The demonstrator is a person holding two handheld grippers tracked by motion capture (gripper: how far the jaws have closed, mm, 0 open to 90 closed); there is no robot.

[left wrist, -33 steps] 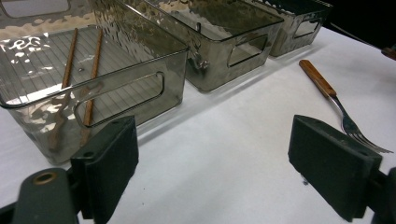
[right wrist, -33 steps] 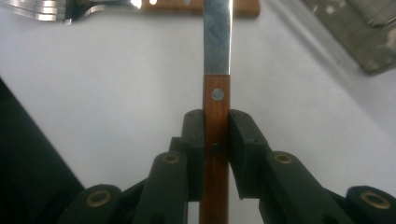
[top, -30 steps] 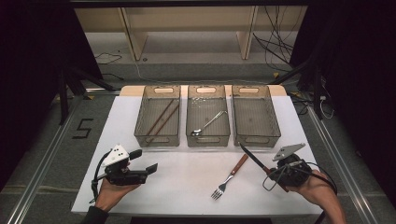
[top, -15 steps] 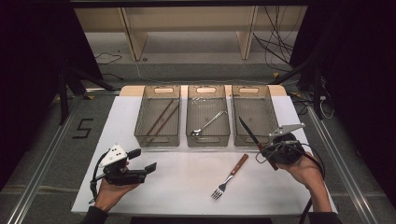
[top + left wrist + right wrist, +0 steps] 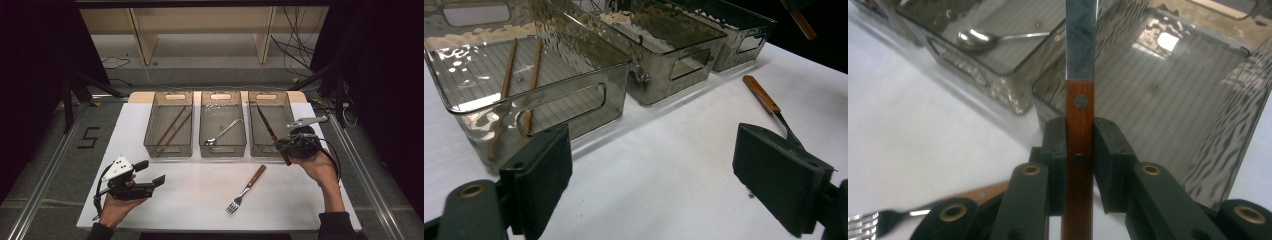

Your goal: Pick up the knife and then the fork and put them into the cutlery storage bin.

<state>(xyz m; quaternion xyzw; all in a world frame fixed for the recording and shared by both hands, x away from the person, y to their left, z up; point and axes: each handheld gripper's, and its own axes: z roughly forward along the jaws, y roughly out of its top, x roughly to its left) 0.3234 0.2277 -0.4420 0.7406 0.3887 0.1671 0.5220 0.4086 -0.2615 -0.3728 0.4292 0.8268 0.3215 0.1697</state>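
knife (image 5: 269,131) held above right bin (image 5: 283,107), blade angled over it, wooden handle pinched between right gripper (image 5: 1079,137) jaws. fork (image 5: 246,189) flat on counter (image 5: 195,190). left gripper (image 5: 148,173) jaws spread, nothing between, low over counter.

A table knife (image 5: 270,131) with a reddish-brown riveted wooden handle and a plain steel blade is clamped by its handle, raised off the worktop, blade slanting far-left above the near end of the rightmost bin (image 5: 286,108).
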